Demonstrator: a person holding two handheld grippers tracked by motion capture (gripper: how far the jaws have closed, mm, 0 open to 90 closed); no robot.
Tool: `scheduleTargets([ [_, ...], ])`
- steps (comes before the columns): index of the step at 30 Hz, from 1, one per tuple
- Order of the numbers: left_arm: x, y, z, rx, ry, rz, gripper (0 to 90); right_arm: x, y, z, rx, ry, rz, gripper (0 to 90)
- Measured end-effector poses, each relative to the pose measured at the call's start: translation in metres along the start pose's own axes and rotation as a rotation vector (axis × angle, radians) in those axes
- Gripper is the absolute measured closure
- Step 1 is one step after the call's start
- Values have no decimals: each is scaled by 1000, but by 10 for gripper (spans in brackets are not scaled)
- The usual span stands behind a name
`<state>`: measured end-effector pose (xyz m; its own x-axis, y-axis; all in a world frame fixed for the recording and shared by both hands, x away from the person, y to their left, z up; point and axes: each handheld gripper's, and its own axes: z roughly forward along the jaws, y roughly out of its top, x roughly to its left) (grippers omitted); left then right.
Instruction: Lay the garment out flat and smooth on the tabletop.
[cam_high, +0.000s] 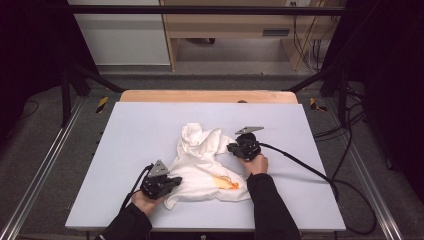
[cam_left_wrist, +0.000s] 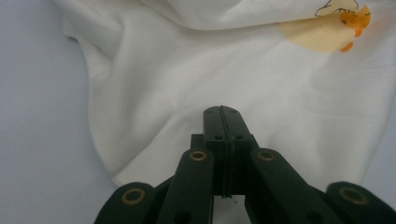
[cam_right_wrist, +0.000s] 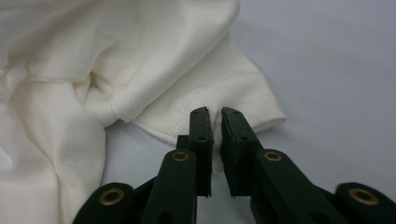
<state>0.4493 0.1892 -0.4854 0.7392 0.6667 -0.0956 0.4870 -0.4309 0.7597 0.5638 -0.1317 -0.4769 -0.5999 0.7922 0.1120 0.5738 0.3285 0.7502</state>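
My left tool (cam_high: 176, 181) and right tool (cam_high: 231, 148) each clamp the white shirt (cam_high: 205, 165) on the tabletop (cam_high: 135, 135).

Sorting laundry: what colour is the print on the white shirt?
Orange and yellow print on the shirt, clearest in left gripper view.

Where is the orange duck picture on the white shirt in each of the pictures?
High view: the orange duck print lies low on the white shirt, near the table's front edge, between the two hands.
Left gripper view: the print sits at the top right corner, past the shut left tool.
Right gripper view: plain white cloth, no duck.
Shared landmark: the white shirt.
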Motion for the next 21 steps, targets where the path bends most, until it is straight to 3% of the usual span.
scheduleTargets([
  [6, 0, 0, 0, 0, 0, 1, 894, -7, 3, -21, -61, -12, 15, 871],
  [12, 0, 0, 0, 0, -1, -1, 894, -26, 2, -51, -103, -36, 46, 873],
  [21, 0, 0, 0, 0, -1, -3, 894, -55, -8, -91, -112, -130, 51, 877],
])
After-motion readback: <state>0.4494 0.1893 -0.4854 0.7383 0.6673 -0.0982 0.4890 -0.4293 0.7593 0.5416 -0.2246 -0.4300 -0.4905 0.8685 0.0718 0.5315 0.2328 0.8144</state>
